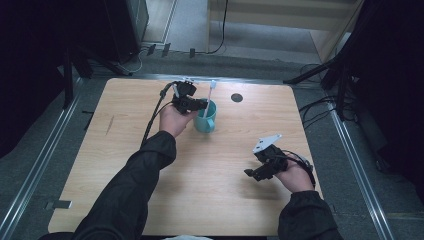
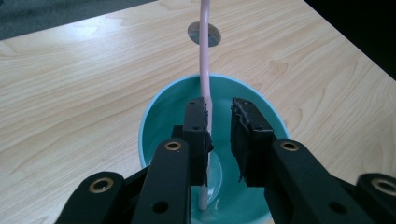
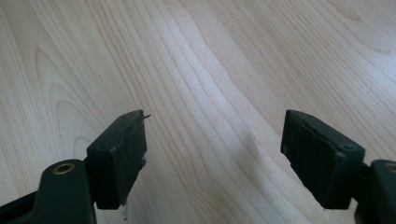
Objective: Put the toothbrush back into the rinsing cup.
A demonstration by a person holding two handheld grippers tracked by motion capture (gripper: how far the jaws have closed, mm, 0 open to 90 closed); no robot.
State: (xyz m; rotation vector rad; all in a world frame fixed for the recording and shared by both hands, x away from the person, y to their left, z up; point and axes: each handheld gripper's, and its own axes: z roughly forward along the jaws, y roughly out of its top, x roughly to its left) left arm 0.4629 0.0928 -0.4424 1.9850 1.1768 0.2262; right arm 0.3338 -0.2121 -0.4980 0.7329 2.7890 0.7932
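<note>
Nearest the person, the right claw (image 1: 256, 172) hovers low over the bare near-right part of the wooden surface (image 1: 125, 165), its jaws spread wide with nothing between them; the right gripper view looks past those jaws onto plain wood grain. Farther off, just left of centre and towards the far edge, a teal mug (image 1: 205, 118) stands upright with a pale pink toothbrush (image 1: 209, 97) leaning in it, handle end down in the bottom and head rising past the far rim. The left claw (image 1: 202, 104) is poised over the mug's mouth, jaws parted a little: in the left gripper view the toothbrush (image 2: 204, 60) runs along the left pad, apparently brushing it, while the right pad stands clear, so it reads as let go rather than gripped. The step in hand looks like leaving the toothbrush in the mug (image 2: 159, 107); done well, the jaws would spread further before the hand lifts straight up, so that neither pad drags the handle or tips the mug. A dark round hole (image 1: 237, 97) sits in the surface to the mug's far right. The brush head is cut off in the left gripper view and small in the high view; whether the left pad truly touches the handle is hard to tell.
</note>
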